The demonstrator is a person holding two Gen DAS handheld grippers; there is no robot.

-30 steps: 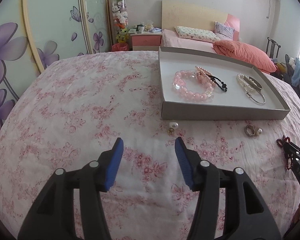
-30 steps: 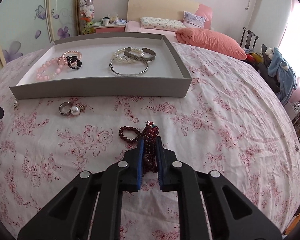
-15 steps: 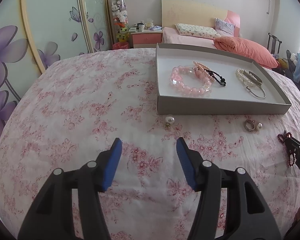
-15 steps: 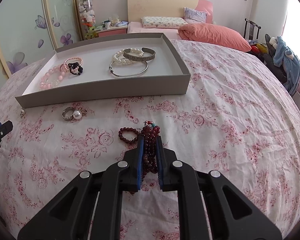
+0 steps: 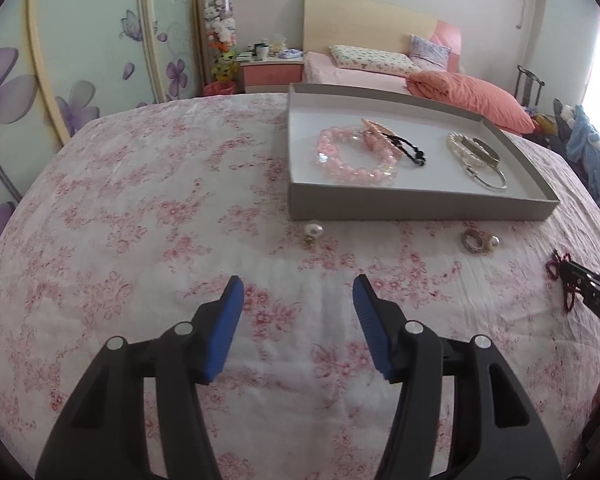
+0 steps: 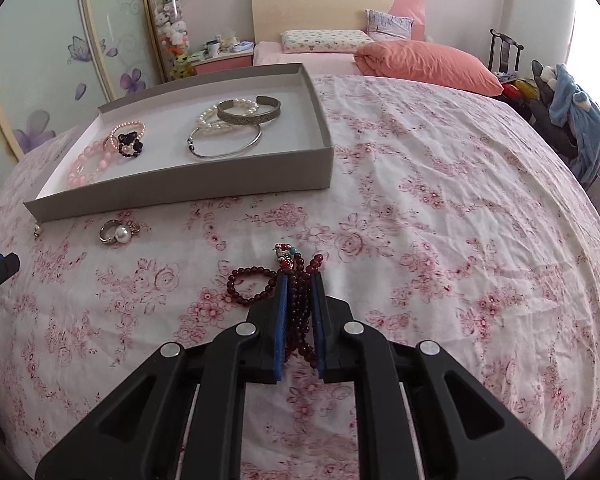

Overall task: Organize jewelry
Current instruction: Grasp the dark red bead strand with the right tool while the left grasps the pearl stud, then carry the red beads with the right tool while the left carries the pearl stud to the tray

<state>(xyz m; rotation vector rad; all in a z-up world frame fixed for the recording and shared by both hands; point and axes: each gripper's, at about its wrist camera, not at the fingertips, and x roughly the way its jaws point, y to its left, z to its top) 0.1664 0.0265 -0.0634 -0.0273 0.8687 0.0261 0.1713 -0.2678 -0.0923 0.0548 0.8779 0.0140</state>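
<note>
My right gripper (image 6: 299, 280) is shut on a dark red bead bracelet (image 6: 298, 300), with a loop (image 6: 250, 286) trailing left on the cloth. It shows at the right edge of the left wrist view (image 5: 560, 276). My left gripper (image 5: 298, 284) is open and empty above the floral cloth. A grey tray (image 5: 380, 204) holds a pink bead bracelet (image 5: 352, 158), a black bead piece (image 5: 410, 150), pearls and silver bangles (image 5: 480, 160). A pearl earring (image 5: 313, 232) and a pearl ring (image 5: 478, 241) lie in front of the tray.
The floral cloth covers a large round surface (image 6: 440, 200). A bed with an orange pillow (image 6: 428, 64) stands behind, a wardrobe with flower doors (image 5: 40, 80) at the left, and a chair with blue clothes (image 6: 572, 120) at the right.
Both grippers have risen and drawn back a little from the tray. The right one still grips the red bracelet, lifted slightly so its beaded end shows.
</note>
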